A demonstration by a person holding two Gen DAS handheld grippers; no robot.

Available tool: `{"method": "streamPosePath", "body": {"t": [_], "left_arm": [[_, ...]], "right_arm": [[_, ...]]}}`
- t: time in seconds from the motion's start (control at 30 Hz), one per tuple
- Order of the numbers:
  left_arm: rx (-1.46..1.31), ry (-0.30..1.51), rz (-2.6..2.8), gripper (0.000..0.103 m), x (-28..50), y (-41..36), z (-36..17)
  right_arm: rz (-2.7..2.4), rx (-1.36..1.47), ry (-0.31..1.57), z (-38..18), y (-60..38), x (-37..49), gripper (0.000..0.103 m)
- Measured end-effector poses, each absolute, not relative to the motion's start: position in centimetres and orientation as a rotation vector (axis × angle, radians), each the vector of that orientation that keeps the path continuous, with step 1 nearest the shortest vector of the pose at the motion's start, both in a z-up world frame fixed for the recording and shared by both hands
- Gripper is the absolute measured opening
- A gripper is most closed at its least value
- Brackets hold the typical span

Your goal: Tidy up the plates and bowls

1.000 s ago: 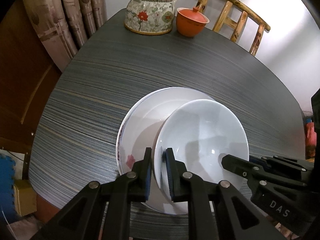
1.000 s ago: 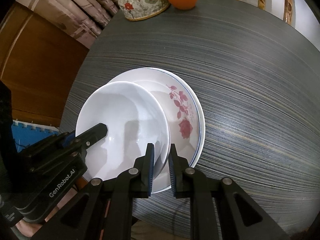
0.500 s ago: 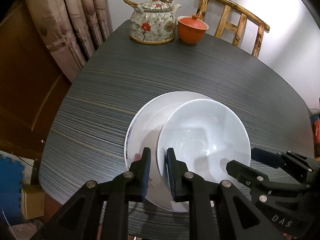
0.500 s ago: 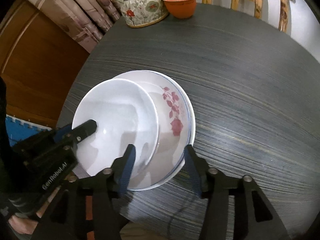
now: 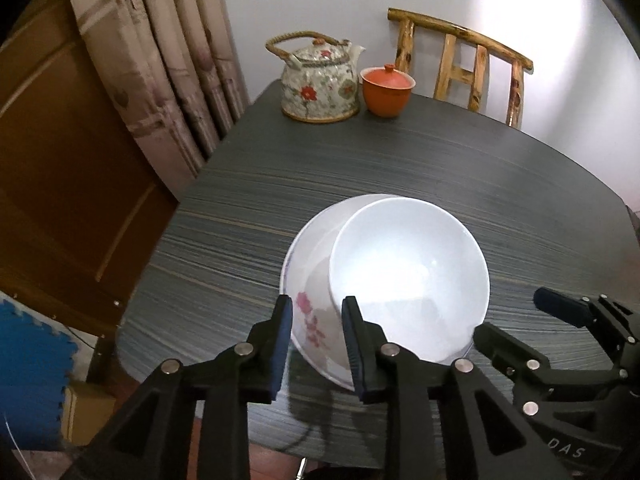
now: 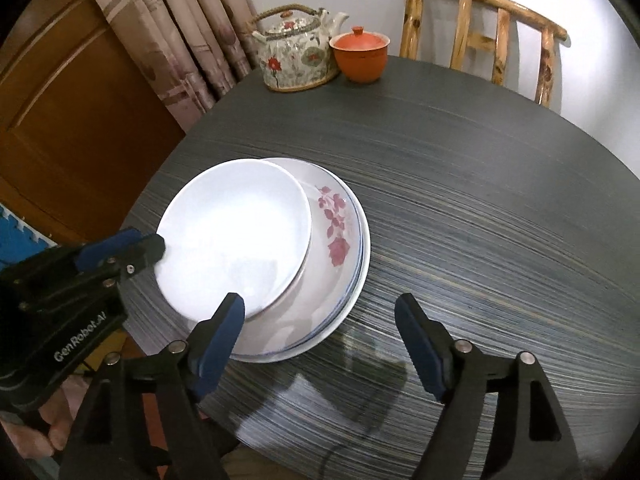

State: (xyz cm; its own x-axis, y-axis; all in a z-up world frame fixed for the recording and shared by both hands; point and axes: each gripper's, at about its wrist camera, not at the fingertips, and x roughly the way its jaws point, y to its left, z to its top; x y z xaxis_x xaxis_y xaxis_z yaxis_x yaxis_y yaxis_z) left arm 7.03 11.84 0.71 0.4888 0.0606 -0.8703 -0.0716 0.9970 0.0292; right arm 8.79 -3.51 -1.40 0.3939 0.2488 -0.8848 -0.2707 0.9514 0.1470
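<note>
Both grippers have released: left gripper [image 5: 316, 330] and right gripper [image 6: 320, 334] jaws are opening, nothing between them. White bowl [image 6: 234, 236] now rests (off-centre) in flowered plate [image 6: 340, 240] on the bench [image 6: 480, 200]; 1 stack formed.

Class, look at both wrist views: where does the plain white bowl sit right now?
The plain white bowl sits off-centre in the flowered plate at the table's near edge, far from the teapot.
</note>
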Motion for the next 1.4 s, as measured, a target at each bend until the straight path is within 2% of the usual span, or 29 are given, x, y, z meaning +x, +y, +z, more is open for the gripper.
{"method": "streamPosePath", "body": {"t": [0.63, 1.4], "left_arm": [[-0.005, 1.032, 0.101, 0.033, 2.8, 10.6, 0.3], [0.007, 1.027, 0.094, 0.033, 2.5, 9.9, 0.1]], "right_arm": [[0.289, -0.051, 1.024, -1.0, -3.9, 4.2, 0.086], [0.261, -0.035, 1.047, -2.1, -4.5, 3.5, 0.089]]}}
